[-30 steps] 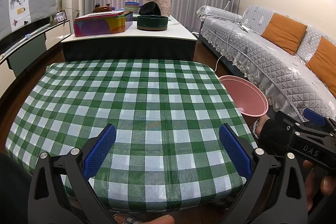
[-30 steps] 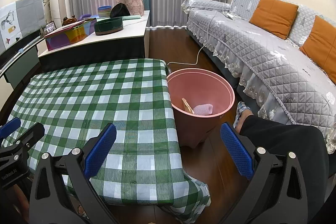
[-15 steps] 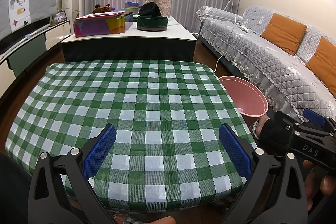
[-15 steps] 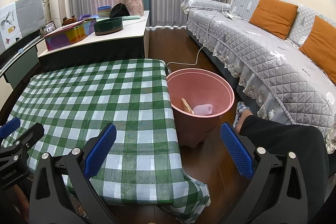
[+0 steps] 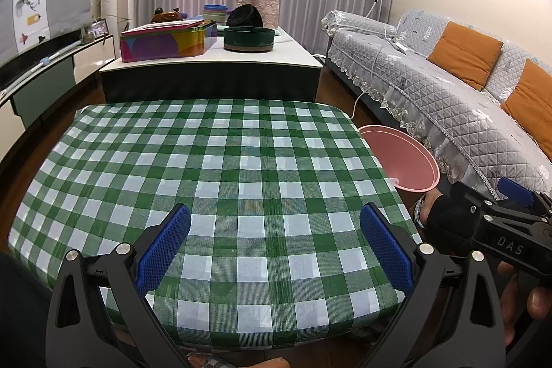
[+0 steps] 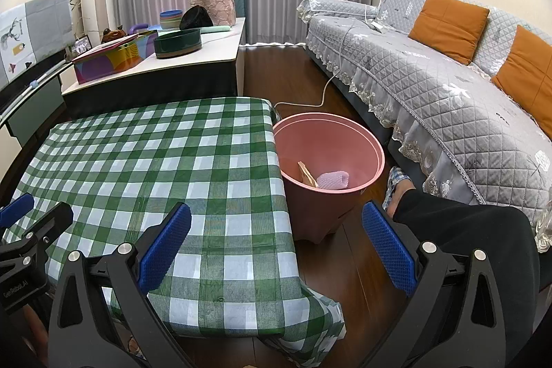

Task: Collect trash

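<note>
Two grippers are hovering at the near edge of the counter (image 5: 241,168), which is covered by a green checked cloth with nothing lying on it. The left gripper (image 5: 274,247) is facing across the cloth with its jaws spread wide and holding nothing; the right gripper (image 6: 276,249) is facing the cloth's right corner and the floor beside it, its jaws likewise spread and holding nothing.

No trash is showing on the cloth. What is showing is already in the pink bin (image 6: 331,195), which is standing upright on the floor, close against the counter's right edge, its mouth facing up. Inside, a pale pink wad (image 6: 333,180) is lying on its side with its long axis running roughly left to right, and beside it a tan scrap (image 6: 307,175) is leaning against the bin wall, its long axis slanting up and away toward the left.

Judging from this, the collecting is looking finished or close to it. The sensible thing now is checking the floor and the counter edges for stray bits while keeping the jaws spread and clear of the cloth.
</note>
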Demonstrator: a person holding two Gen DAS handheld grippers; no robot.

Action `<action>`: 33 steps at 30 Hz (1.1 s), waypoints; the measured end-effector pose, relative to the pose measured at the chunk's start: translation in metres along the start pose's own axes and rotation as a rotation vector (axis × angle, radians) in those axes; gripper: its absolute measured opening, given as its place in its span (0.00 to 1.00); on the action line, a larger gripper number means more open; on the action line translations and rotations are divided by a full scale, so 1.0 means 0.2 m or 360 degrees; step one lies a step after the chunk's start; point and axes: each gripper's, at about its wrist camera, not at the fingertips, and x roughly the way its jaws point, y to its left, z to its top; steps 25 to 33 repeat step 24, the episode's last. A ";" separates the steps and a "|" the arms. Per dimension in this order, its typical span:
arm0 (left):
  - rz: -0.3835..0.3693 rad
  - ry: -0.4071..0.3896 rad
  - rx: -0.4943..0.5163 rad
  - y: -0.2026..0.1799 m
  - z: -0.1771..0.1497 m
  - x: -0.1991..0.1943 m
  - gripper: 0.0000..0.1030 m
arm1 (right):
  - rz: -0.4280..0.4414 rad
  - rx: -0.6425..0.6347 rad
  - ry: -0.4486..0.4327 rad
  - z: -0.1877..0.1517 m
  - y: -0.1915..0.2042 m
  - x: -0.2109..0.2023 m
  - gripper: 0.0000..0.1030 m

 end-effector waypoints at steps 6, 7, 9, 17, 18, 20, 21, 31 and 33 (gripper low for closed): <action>0.0000 -0.0007 0.0005 -0.01 0.01 0.00 0.92 | 0.0001 0.0001 0.0000 0.00 0.00 0.00 0.95; -0.0002 -0.0004 0.0002 -0.01 0.00 0.00 0.92 | 0.0001 0.0000 0.0001 0.00 0.00 0.00 0.95; -0.0005 0.0002 -0.0002 -0.01 0.01 0.00 0.92 | 0.0001 0.0000 -0.0001 0.00 0.00 0.00 0.95; -0.0006 -0.0005 -0.0010 0.00 0.01 0.01 0.92 | 0.0003 -0.0006 0.0005 0.00 0.00 -0.01 0.95; -0.0002 -0.0002 -0.0004 0.00 0.01 0.02 0.92 | 0.0001 -0.0003 0.0003 0.01 0.00 -0.01 0.95; 0.0004 0.0002 0.0001 0.00 0.01 0.02 0.92 | 0.0000 0.0004 0.0008 0.00 0.00 0.00 0.95; 0.0005 0.0003 0.0004 0.00 0.01 0.02 0.92 | -0.0001 0.0008 0.0010 0.00 0.00 0.00 0.95; 0.0004 0.0003 0.0005 0.00 0.01 0.02 0.92 | -0.0004 0.0013 0.0010 0.01 -0.01 0.00 0.95; 0.0004 0.0003 0.0005 0.00 0.01 0.02 0.92 | -0.0004 0.0013 0.0010 0.01 -0.01 0.00 0.95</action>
